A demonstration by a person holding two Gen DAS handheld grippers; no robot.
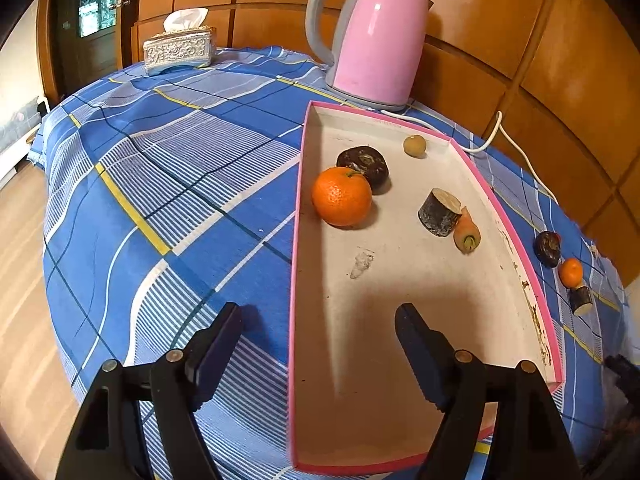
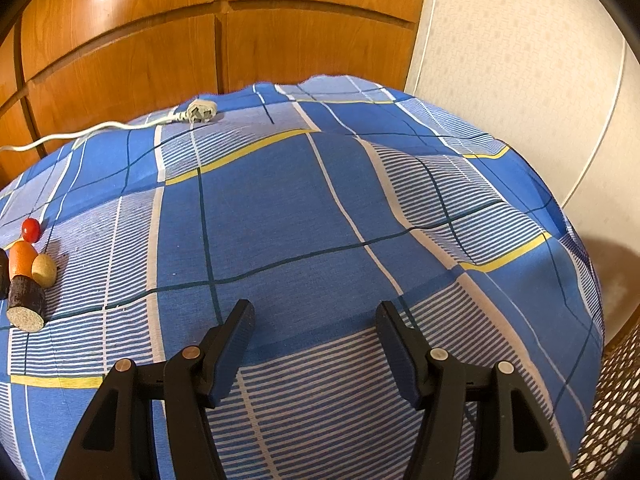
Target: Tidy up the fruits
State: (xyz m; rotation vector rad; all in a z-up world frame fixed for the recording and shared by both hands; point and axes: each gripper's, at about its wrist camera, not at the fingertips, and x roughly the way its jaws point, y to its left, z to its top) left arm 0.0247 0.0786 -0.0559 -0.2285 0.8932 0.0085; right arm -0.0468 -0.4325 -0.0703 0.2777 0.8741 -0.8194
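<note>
Left wrist view
Left gripper (image 1: pixel 318 320): wide apart, holding nothing; one finger over the cloth, the other over the tray, bottom of the frame.
Tray (image 1: pixel 298 216): one, pink rim, white floor, middle right of the frame.
Fruits in the tray: five. One orange (image 1: pixel 341 196) touching one dark round fruit (image 1: pixel 363 163); one small tan fruit (image 1: pixel 414 146) at the far wall; one dark cut piece (image 1: pixel 439 212) touching one carrot end (image 1: pixel 467 233).
Fruits outside the tray: three seen at the right edge, on the tablecloth (image 1: pixel 168 184): one dark, one orange, one cut piece.
Kettle (image 1: pixel 372 36): one, pink, top centre.
Tissue box (image 1: pixel 179 50): one, upper left.

Right wrist view
Right gripper (image 2: pixel 315 320): wide apart, empty, over the cloth.
Fruit group (image 2: pixel 26 276): left edge; one red, one orange, one tan, one cut piece; a fifth is cut off.
Plug (image 2: pixel 200 111): one, upper left.
</note>
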